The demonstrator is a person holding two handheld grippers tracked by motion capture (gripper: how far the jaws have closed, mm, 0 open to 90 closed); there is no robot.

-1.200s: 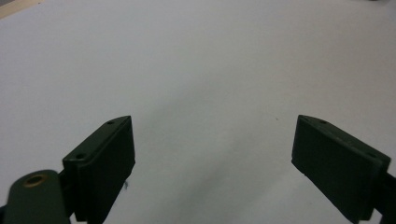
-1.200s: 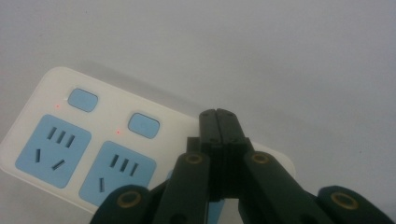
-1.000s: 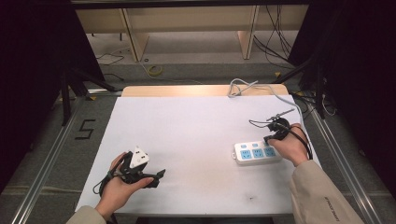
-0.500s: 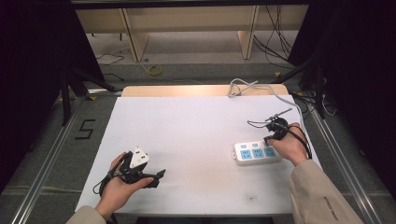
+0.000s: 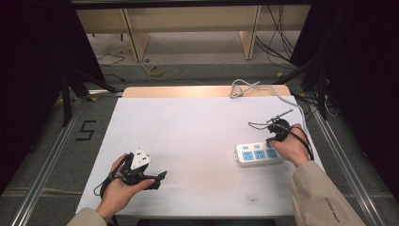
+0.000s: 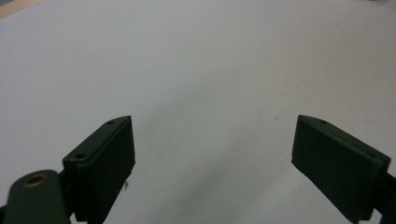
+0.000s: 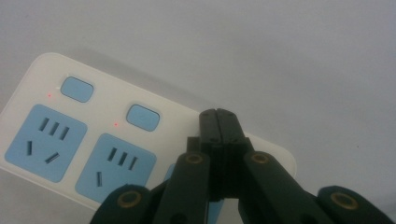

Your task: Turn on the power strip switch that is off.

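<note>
A white power strip (image 5: 256,154) with blue sockets lies on the right of the white table. In the right gripper view the strip (image 7: 70,140) shows two blue switches, each with a small red light beside it. My right gripper (image 5: 274,135) is shut, with its tips (image 7: 219,116) over the strip's far end, right of the second switch. Whether it touches the strip I cannot tell. My left gripper (image 5: 157,179) rests near the front left of the table. It stands wide open (image 6: 212,158) with bare table between the jaws.
The strip's white cable (image 5: 283,100) runs back along the right side and loops at the table's far edge (image 5: 241,87). A thin black cable (image 5: 256,126) trails from the right gripper. Floor rails and shelving lie beyond the white table (image 5: 197,122).
The right hand has edged slightly left over the strip. The left gripper has not moved.
</note>
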